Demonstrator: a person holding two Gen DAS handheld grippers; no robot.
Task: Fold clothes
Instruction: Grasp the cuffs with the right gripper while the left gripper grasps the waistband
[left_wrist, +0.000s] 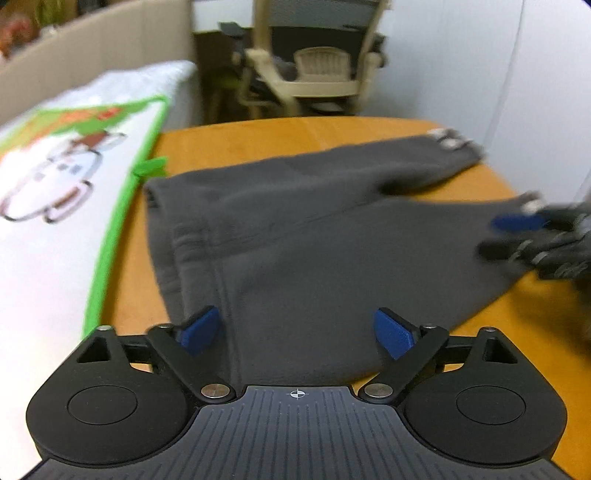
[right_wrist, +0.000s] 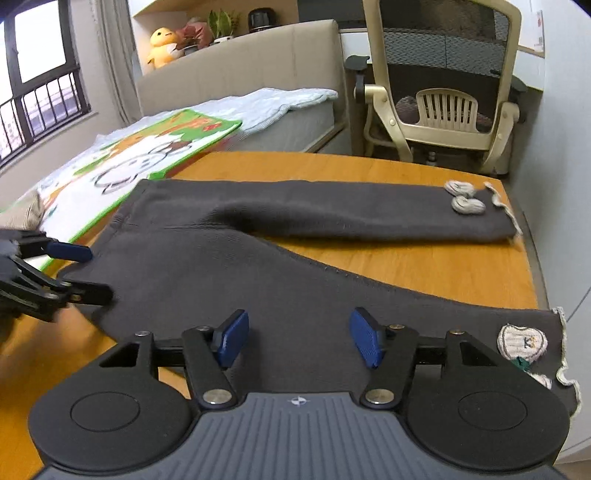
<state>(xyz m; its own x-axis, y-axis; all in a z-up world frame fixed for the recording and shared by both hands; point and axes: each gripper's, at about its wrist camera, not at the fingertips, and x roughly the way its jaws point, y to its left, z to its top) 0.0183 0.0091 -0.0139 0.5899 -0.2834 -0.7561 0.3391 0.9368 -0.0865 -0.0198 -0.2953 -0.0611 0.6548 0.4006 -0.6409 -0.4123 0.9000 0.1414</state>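
Trousers: we see one dark grey pair of trousers (right_wrist: 229, 258) lying flat on the orange bench (right_wrist: 424, 266), with two legs splayed apart.
Left tool: our left tool (left_wrist: 297, 330) hovers over the waist end, its blue pads spread wide with only cloth showing between them, pinching nothing.
Right tool: our right tool (right_wrist: 297, 339) sits over the near leg by its cuff, pads likewise spread and holding nothing.
Between tools: the trousers stretch from one tool to the other, waist at the left, cuffs at the right.
Axis: the far leg runs long across the bench, parallel to its far edge; the near leg angles toward us.
Patches: two pale patches (right_wrist: 463, 197) on the far cuff, one (right_wrist: 522, 341) on the near cuff.
Beside: a green-edged mat (right_wrist: 147, 162) lies on the bed, just past the waistband.
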